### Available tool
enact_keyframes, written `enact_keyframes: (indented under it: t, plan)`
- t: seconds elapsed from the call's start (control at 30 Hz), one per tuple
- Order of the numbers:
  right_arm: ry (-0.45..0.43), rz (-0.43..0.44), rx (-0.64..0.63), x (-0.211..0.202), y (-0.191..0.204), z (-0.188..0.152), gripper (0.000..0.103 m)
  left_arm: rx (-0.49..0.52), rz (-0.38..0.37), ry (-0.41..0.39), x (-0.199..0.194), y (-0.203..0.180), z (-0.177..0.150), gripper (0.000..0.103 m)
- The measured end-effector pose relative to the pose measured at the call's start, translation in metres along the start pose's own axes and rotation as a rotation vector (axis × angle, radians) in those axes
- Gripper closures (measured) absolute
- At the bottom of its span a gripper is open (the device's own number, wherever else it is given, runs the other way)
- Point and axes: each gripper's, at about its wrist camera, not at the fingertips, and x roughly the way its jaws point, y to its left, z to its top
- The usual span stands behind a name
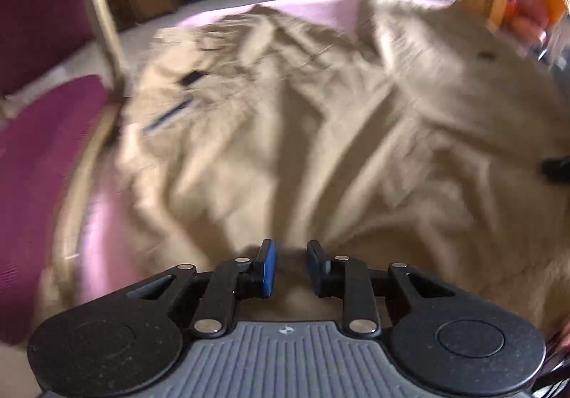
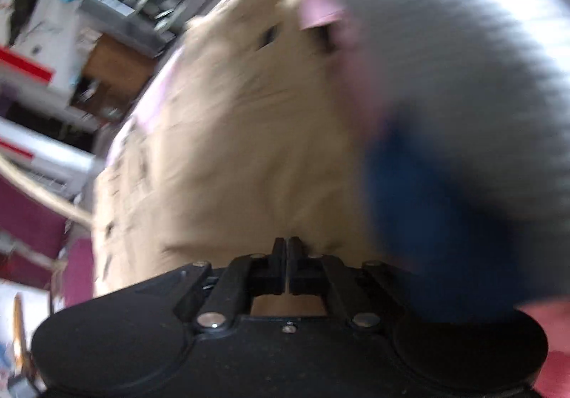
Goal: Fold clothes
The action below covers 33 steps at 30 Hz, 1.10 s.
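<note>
Our left gripper (image 1: 289, 268) holds its jaws apart over the near hem of the tan garment (image 1: 320, 134); our right gripper (image 2: 287, 264) pinches that cloth. It sprawls rumpled across the pink desk (image 1: 313, 8), its length running near to far.

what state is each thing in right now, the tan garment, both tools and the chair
tan garment: spread out, wrinkled, not yet folded, on the pink surface
left tool: open, fabric between the fingers
right tool: shut at the garment's edge, grip on fabric unclear
maroon chair: upright beside the surface
</note>
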Motion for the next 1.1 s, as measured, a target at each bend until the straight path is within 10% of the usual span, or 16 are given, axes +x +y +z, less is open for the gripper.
enact_keyframes:
  t: [0.17, 0.23, 0.37, 0.63, 0.73, 0.93, 1.1]
  plan:
    - [-0.072, -0.047, 0.061, -0.039, -0.024, -0.010, 0.094, -0.177, -0.089, -0.064, -0.028, 0.033, -0.023, 0.084]
    - [-0.083, 0.041, 0.073, -0.055, -0.026, -0.022, 0.074, -0.211, -0.182, -0.099, -0.040, 0.036, -0.029, 0.085]
    - [0.035, 0.271, 0.085, -0.052, -0.026, -0.046, 0.071, -0.167, -0.300, -0.121, -0.048, 0.019, -0.037, 0.084]
    - [0.214, 0.270, -0.141, 0.003, 0.025, -0.071, 0.072, 0.038, -0.190, -0.044, -0.020, -0.014, -0.043, 0.075]
    - [0.230, 0.156, -0.123, 0.002, 0.022, -0.077, 0.103, 0.050, -0.135, -0.007, -0.023, -0.012, -0.043, 0.075]
    - [0.124, 0.036, -0.077, -0.039, -0.001, -0.078, 0.099, 0.003, -0.024, -0.013, -0.034, -0.002, -0.044, 0.078]
    - [-0.015, 0.159, -0.092, -0.100, 0.015, -0.056, 0.081, 0.016, -0.115, -0.158, -0.076, -0.016, -0.023, 0.078]
